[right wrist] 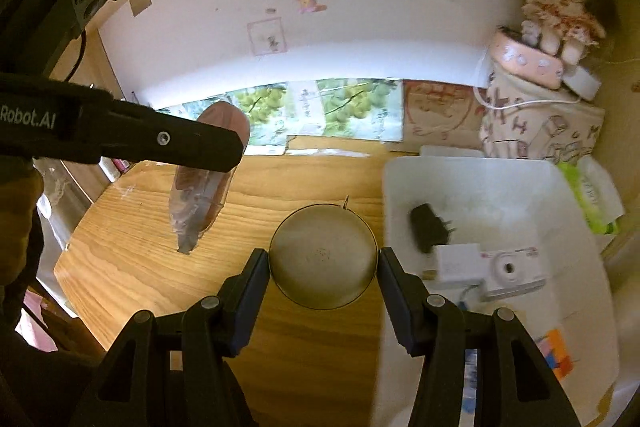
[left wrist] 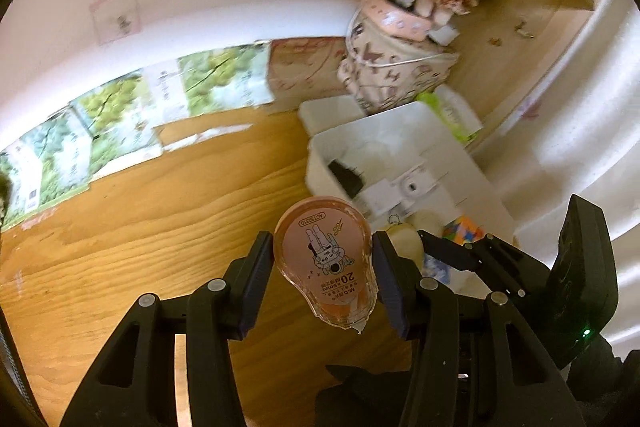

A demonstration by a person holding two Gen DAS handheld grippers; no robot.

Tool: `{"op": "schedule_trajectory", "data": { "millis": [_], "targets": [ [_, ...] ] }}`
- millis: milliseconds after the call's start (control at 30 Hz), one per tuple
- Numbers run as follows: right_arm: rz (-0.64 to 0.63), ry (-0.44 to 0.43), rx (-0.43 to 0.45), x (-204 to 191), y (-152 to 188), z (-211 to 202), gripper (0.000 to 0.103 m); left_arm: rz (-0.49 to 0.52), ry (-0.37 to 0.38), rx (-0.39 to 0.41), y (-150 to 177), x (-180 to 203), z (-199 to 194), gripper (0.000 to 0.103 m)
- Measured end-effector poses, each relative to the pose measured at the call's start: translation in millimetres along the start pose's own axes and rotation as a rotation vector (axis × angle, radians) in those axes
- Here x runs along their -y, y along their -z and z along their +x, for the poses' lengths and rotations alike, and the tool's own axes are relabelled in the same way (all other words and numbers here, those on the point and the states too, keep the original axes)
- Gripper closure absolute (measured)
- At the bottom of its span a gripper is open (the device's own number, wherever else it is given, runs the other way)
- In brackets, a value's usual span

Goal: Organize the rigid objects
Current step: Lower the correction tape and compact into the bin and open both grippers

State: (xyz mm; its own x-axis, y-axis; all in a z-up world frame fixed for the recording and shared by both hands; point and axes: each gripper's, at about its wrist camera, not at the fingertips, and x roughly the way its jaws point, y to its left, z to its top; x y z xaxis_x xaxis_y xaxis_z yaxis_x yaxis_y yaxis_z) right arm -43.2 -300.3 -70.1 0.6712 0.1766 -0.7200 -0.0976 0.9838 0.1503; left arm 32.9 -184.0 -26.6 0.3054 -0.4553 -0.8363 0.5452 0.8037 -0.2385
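Observation:
My left gripper [left wrist: 323,263] is shut on a pink correction tape dispenser [left wrist: 326,259] and holds it above the wooden table; the tape also shows in the right wrist view [right wrist: 208,183], beside the left gripper's finger [right wrist: 160,141]. My right gripper [right wrist: 323,267] is shut on a round cream keychain disc [right wrist: 323,257], held above the table just left of the white bin [right wrist: 500,183]. The bin [left wrist: 320,151] holds a black charger [right wrist: 430,227], a white toy camera [right wrist: 512,267], a white box and a colourful cube [left wrist: 464,229].
A patterned fabric basket [right wrist: 540,131] with a doll [right wrist: 560,11] on top stands behind the bin against the wall. A green tissue pack [right wrist: 592,195] lies right of the bin. Leaflets [right wrist: 320,111] lean along the table's back edge.

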Motion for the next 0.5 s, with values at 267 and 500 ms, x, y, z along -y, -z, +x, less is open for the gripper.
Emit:
{"op": "schedule_trajectory", "data": {
  "millis": [267, 500],
  "targets": [
    [0.019, 0.045, 0.007, 46.5, 7.2, -22.9, 0.047, 0.065, 0.078, 0.085, -2.3, 42.7, 10.2, 0.05],
    [0.09, 0.104, -0.01, 85.7, 15.8, -37.9, 0.047, 0.121, 0.171, 0.157, -4.0, 77.0, 13.5, 0.049]
  ]
}}
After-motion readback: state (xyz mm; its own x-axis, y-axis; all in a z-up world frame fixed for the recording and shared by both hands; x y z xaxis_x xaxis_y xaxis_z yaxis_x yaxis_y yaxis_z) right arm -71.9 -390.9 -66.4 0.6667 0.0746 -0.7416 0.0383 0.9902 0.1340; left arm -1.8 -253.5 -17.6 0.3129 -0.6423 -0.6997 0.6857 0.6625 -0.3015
